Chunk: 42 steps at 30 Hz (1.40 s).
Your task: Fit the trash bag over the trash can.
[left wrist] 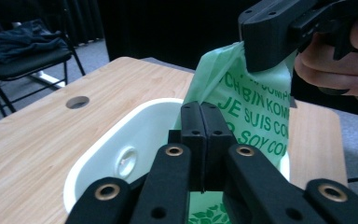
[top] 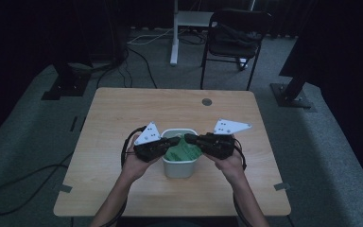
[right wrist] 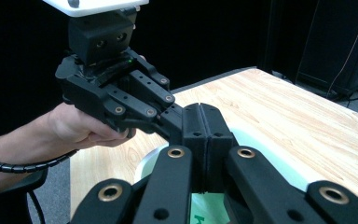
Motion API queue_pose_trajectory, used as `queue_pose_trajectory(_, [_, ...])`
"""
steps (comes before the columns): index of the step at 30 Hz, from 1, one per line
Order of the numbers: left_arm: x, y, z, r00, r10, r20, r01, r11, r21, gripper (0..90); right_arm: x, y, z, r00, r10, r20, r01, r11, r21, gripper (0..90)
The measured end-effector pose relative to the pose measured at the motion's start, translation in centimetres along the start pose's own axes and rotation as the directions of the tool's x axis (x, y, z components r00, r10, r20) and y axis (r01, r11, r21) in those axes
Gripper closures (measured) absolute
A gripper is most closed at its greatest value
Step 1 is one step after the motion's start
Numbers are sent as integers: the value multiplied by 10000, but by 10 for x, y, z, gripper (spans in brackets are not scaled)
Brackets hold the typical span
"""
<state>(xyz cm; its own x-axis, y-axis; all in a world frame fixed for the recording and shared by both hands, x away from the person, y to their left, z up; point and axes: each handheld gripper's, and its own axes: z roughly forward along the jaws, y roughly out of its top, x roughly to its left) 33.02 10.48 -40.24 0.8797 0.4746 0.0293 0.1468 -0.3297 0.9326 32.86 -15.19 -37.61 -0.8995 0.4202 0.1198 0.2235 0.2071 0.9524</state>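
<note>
Bag: green plastic bag point(left wrist: 254, 109) printed with darker green lettering, standing up out of a white bin point(top: 178, 161); its top edge is lifted above the rim.
Bag position: near the middle of the table point(top: 123, 113), toward the person's edge; in the high view it fills the bin's mouth.
Bag look: thin, crinkled film, leaf motif at the bottom of the left gripper view, words running at a slant across the sheet.
Bin: small, white, rounded corners, upright on the wood; the left gripper view shows its smooth inner wall and an oval mark on that wall.
Left gripper point(top: 172, 141): at 9 o'clock of the bin, jaws pressed together, no gap between them in its own view, closed at the bag's edge.
Right gripper point(left wrist: 265, 56): at 3 o'clock of the bin, jaws clamped on the bag's upper edge, plain in the left gripper view.
High view adds: both forearms entering from 6 o'clock, a round grommet hole point(top: 206, 101) at 12 o'clock, a chair point(top: 234, 35) beyond the table.
Right gripper view adds: the left hand point(right wrist: 81, 126) wrapped round its gripper, a coiled cable at the wrist.
</note>
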Motion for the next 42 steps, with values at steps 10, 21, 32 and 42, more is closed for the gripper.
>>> queue_pose_trajectory(10, [1, 0, -8, 9998, 39, -180, -40, 10000, -86, 900, -3, -3, -5, 10000, 61, 74, -61, 10000, -18, 884])
queue_pose_trajectory(21, [4, -4, -12, 9998, -120, -182, 117, 9998, -174, 900, -3, -6, -7, 9990, -154, 417, 144, 9996, 251, 816])
queue_pose_trajectory(32, [6, -8, -21, 9993, -175, -315, 165, 9994, -307, 900, -13, -7, -31, 9965, 49, 835, -44, 10000, -64, 733])
queue_pose_trajectory(42, [6, -12, -25, 9993, -219, -311, 206, 9989, -410, 900, -26, -18, -46, 9879, 670, 1401, -652, 9977, -178, 680])
